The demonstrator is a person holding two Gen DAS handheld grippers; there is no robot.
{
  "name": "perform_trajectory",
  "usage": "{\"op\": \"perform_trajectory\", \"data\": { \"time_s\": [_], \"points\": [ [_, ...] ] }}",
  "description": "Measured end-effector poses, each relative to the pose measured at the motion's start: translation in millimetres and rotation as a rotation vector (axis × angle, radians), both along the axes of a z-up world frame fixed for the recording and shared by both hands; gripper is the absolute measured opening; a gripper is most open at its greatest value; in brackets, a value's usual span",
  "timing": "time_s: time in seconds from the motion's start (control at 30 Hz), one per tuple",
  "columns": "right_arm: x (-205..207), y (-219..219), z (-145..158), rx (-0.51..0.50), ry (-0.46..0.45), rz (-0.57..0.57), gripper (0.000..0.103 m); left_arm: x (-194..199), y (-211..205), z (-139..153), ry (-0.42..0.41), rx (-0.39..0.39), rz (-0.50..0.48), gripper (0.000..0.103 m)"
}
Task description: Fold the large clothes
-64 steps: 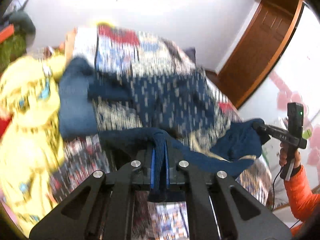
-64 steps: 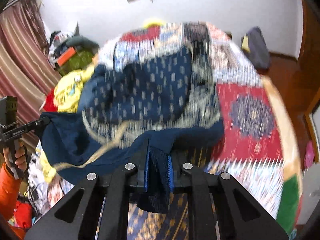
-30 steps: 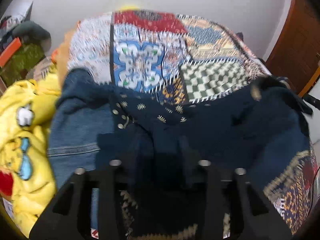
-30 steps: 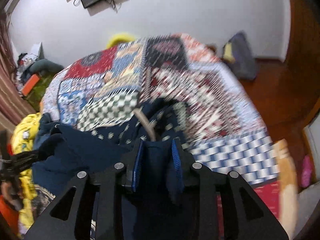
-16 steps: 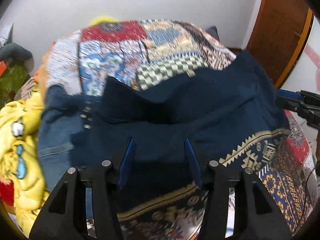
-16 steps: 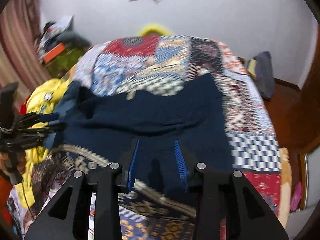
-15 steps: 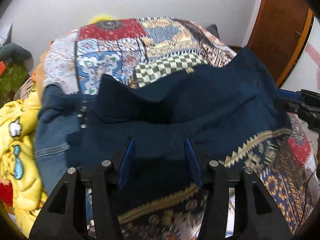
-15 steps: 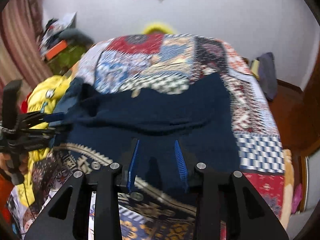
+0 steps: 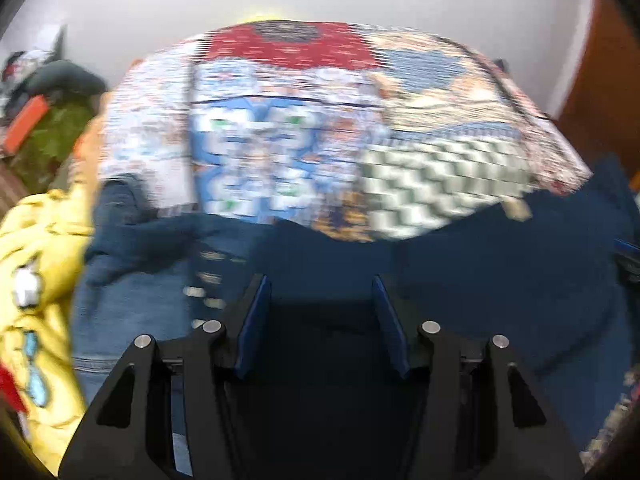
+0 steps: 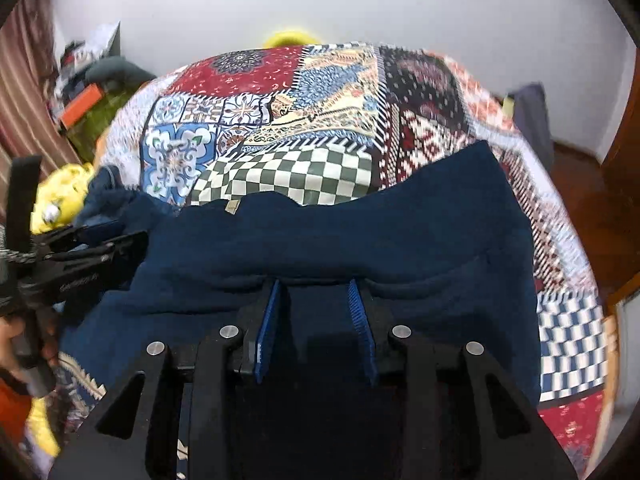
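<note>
1. The large navy-blue knit garment (image 10: 340, 240) lies spread across the lower half of both views, on the patchwork-quilted bed (image 10: 296, 104); its far edge reaches the green-and-white check patch at mid-frame.
2. Left tool (image 9: 322, 300): jaws have just been opening and stand well apart; dark cloth lies under and between them, pads not pressing. Judged released.
3. Right tool (image 10: 316, 300): jaws have just been closing a little yet stand apart, blue pads clear of the cloth. Not gripping.
4. Left view is motion-blurred, so fine contact there is uncertain.
5. Risk: a soft ridge of cloth runs just ahead of the right tool; left as is, the fold sets crooked.
6. Risk: a pad snags the knit on withdrawal and drags the layer back.
7. Risk: the blue denim garment (image 9: 120, 312) and yellow printed garment (image 9: 36, 280) at lower left touch the navy edge, so the next grab may catch them.
</note>
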State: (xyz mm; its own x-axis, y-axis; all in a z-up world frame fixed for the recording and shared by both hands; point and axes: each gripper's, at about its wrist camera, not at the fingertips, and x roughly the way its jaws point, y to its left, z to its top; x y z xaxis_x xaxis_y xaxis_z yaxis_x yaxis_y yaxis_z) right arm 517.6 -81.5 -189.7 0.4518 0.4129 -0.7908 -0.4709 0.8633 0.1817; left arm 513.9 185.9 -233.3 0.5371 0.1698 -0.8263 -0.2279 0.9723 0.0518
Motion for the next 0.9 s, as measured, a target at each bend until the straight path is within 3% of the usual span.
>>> {"op": "perform_trajectory", "data": {
  "time_s": [0.07, 0.17, 0.27, 0.47, 0.6, 0.73, 0.8, 0.9],
  "points": [
    [-3.0, -9.4, 1.5, -0.008, -0.009, -0.018, 0.029, -7.2, 18.1, 0.2, 0.005, 0.027, 0.041, 0.054],
    [-13.7, -21.7, 4.2, -0.13, -0.081, -0.049, 0.035, -28.0, 42.0, 1.2, 0.017, 0.044, 0.06, 0.054],
    [-25.5, -42.8, 0.6, -0.236, -0.115, -0.063, 0.05, -56.1, 60.1, 5.4, 0.021, 0.046, 0.065, 0.054],
    [-42.9, -101.9, 2.7, -0.24, -0.009, -0.172, 0.058, -123.4, 82.6, 15.2, 0.047, 0.037, 0.106, 0.054],
    [-59.7, -127.5, 13.2, -0.186, 0.046, -0.233, 0.058, -163.5, 76.5, 29.7, 0.014, -0.028, 0.097, 0.054],
    [-84.4, -128.2, 32.8, -0.161, 0.018, -0.227, 0.058, -196.9, 50.9, 42.3, -0.031, -0.078, 0.059, 0.054],
    [-96.0, -121.1, 43.8, -0.156, -0.011, -0.208, 0.058, -207.2, 37.9, 42.7, -0.049, -0.164, 0.036, 0.055],
    [-114.9, -107.6, 58.0, -0.15, -0.066, -0.166, 0.059, -215.5, 21.6, 33.5, -0.056, -0.318, 0.019, 0.065]
  ]
}}
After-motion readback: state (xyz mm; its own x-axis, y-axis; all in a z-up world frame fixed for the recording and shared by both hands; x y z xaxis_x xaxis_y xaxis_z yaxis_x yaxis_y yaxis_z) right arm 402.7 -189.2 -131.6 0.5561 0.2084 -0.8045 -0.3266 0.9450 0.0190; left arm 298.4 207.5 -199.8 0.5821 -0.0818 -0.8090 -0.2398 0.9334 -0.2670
